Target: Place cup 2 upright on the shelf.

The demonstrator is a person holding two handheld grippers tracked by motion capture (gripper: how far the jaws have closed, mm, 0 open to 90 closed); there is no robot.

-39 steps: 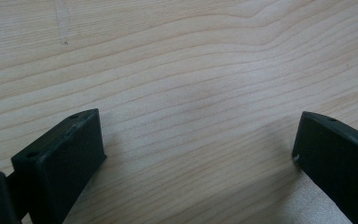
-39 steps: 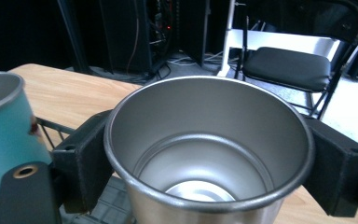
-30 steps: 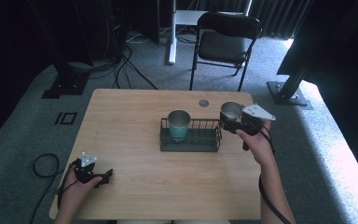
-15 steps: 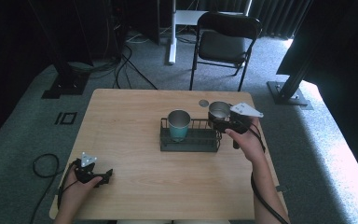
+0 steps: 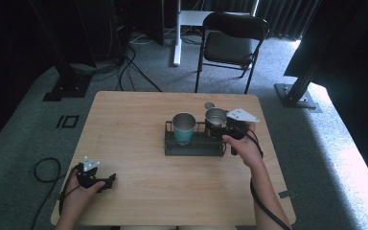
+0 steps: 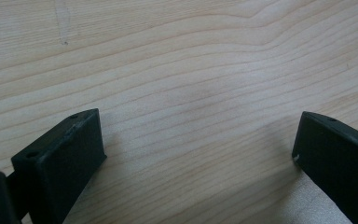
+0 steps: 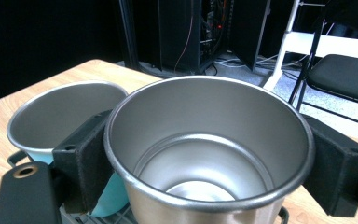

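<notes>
Over rack (image 5: 194,143) | right gripper (image 5: 223,128) jaws pinching steel cup (image 5: 215,118) | left gripper (image 5: 106,182) low on table (image 5: 134,120), jaws spread

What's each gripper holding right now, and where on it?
The right gripper clamps the steel cup by its outer wall just below the rim, jaws on opposite sides. The left gripper holds nothing.

Silver cup (image 7: 209,154), teal cup (image 5: 183,128), black rack (image 5: 194,147)
</notes>
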